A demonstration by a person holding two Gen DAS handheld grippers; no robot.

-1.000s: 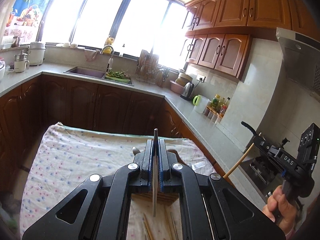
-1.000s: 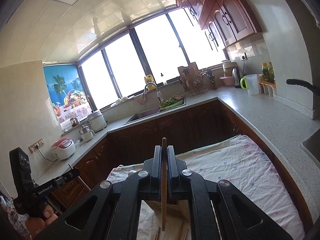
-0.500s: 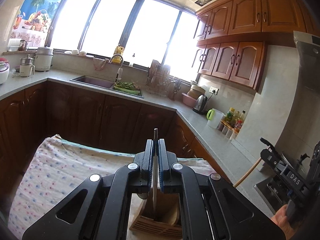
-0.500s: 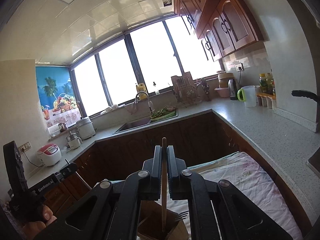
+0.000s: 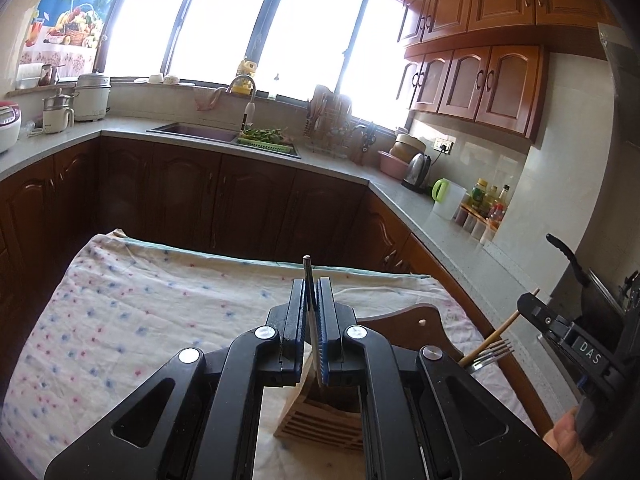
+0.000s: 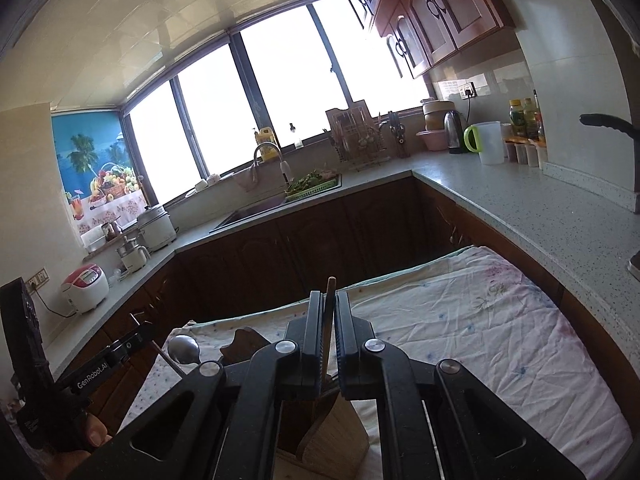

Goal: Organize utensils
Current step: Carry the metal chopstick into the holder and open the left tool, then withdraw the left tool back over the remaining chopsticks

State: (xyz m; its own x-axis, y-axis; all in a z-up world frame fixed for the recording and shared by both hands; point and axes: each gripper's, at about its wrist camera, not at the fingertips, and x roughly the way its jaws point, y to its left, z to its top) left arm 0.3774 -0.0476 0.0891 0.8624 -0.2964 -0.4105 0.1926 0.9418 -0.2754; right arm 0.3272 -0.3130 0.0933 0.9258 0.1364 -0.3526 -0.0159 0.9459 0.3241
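Note:
My left gripper is shut on a thin metal utensil that stands upright, its lower end over the wooden utensil holder. My right gripper is shut on a wooden chopstick, whose lower end dips behind the jaws towards the holder. In the left wrist view the right gripper and its chopstick come in from the right, next to a fork that sticks up from the holder. The right wrist view has the left gripper at the left, near a spoon bowl.
The holder stands on a table under a floral cloth, with bare cloth to its left and behind. Dark cabinets and a grey counter wrap around beyond it. A person's hand grips the right tool's handle.
Both grippers have come down and forward over the table with their utensils still clamped. The holder now sits directly under both pairs of jaws, nearer than before.

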